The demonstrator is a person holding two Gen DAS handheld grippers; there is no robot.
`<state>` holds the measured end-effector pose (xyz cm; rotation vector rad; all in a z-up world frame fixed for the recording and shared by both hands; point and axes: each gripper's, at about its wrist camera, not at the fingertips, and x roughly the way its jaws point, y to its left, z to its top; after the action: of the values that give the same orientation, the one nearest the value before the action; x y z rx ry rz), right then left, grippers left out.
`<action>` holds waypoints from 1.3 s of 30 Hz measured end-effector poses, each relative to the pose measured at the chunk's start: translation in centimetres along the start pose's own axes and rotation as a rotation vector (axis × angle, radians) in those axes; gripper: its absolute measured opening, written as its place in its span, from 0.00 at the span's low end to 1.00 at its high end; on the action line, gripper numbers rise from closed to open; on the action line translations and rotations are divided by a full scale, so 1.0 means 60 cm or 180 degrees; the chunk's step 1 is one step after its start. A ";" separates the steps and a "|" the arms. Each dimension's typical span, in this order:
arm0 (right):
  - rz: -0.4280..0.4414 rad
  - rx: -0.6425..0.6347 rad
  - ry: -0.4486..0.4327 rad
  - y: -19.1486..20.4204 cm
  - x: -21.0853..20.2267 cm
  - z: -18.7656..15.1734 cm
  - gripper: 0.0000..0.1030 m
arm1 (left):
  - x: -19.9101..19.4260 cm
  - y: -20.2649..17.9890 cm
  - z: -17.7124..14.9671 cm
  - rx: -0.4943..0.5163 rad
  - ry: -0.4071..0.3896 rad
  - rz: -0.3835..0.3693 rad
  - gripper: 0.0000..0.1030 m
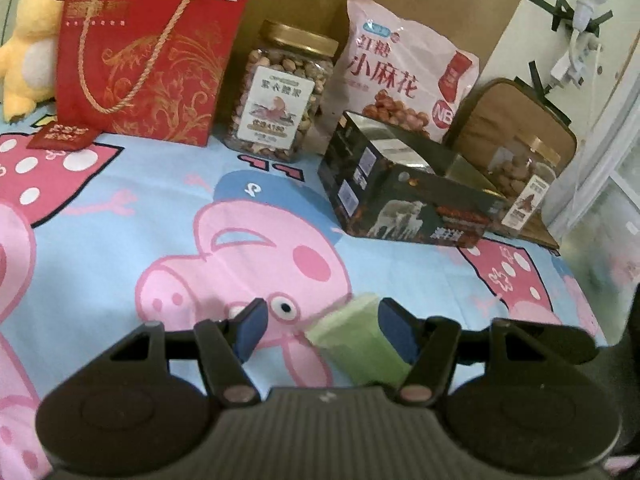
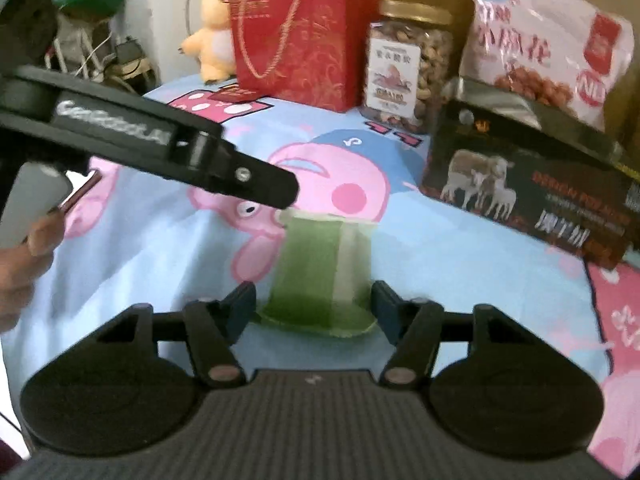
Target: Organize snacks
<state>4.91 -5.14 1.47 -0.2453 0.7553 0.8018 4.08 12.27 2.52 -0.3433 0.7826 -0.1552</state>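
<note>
**Green packet sits between both sets of tongs**

From the left wrist, we've got the left tongs [image 1: 322,326] spread apart above the cartoon-pig bedsheet [image 1: 120,240]. The green packet [image 1: 360,344] lies close in, hard up against the right-hand blue pad [image 1: 394,334], and well clear of the left-hand pad. Whether that pad is truly touching it, we can't tell. Nothing is clamped. Across the back, left to right: a yellow plush toy [image 1: 28,40], a red gift bag [image 1: 148,56], a gold-lidded nut jar [image 1: 280,96], a pink snack bag [image 1: 404,68], and a dark box [image 1: 400,192] lying in front of it. A second nut jar [image 1: 524,184] stands beyond the box at the right.

Over to the right wrist. The right tongs [image 2: 314,306] are also wide apart, and the green packet [image 2: 320,272] lies on the bedsheet [image 2: 160,260] squarely between the two pads, its near edge down in the gap, with sheet showing on either side. The left tongs [image 2: 276,190] reach in from the left, their dark tip just at the packet's far top corner. At the back we see the same red gift bag [image 2: 304,36], nut jar [image 2: 408,64], pink snack bag [image 2: 548,40] and dark box [image 2: 532,196].
</note>
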 end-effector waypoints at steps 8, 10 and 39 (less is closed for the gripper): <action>-0.0349 -0.0367 -0.0182 -0.056 -0.078 -0.059 0.51 | 0.019 -0.050 -0.013 0.0304 0.0099 -0.0121 0.61; -0.0542 -0.0143 -0.0242 -0.085 -0.097 -0.074 0.52 | 0.026 -0.066 -0.016 0.0384 0.0093 0.0030 0.61; -0.0282 0.2007 -0.1056 -0.194 -0.178 -0.206 0.56 | 0.043 -0.090 -0.092 0.0651 -0.0399 0.1037 0.63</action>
<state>2.12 -24.86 -0.84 0.4096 0.6416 0.4706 1.93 5.22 -0.89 -0.0290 0.6817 0.0918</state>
